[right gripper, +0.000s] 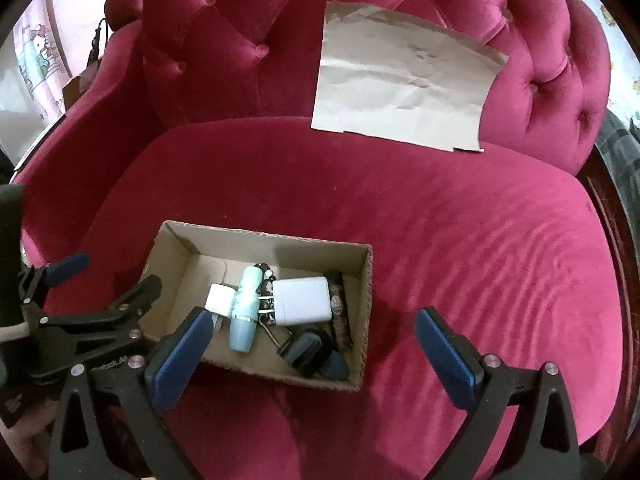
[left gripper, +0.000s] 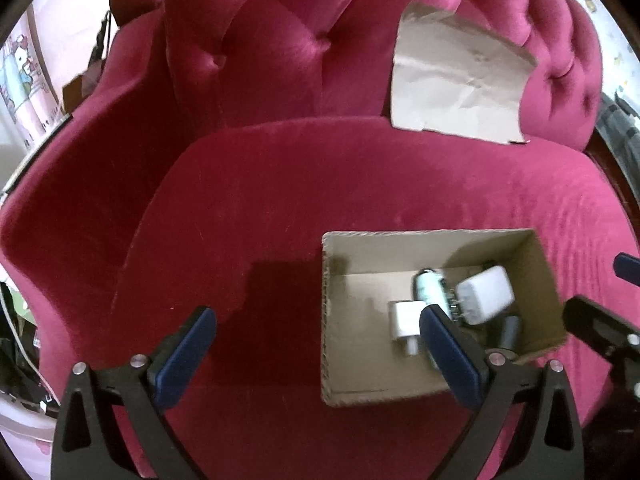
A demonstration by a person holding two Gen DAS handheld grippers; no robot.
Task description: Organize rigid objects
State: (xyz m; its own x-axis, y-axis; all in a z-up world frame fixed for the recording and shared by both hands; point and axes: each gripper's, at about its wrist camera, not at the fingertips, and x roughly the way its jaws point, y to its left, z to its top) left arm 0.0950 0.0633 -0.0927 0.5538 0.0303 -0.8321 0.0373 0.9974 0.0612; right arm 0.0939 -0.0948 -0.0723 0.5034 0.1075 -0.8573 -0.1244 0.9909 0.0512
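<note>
An open cardboard box (left gripper: 376,252) (right gripper: 260,236) sits on the red velvet seat. Inside lie a small white charger (left gripper: 403,320) (right gripper: 219,295), a pale blue cylinder (left gripper: 430,286) (right gripper: 245,312), a larger white adapter (left gripper: 486,294) (right gripper: 304,300) and several dark items (right gripper: 308,350). My left gripper (left gripper: 316,316) stands open above the seat with nothing between its blue pads; its right finger overlaps the box's near left part. My right gripper (right gripper: 314,316) is open too, over the box's near right corner, and holds nothing.
The seat belongs to a tufted red armchair (left gripper: 280,184) (right gripper: 460,220). A creased cardboard sheet (left gripper: 456,80) (right gripper: 400,80) leans on its backrest at the right. A pink cartoon curtain (left gripper: 24,68) hangs beyond the left armrest.
</note>
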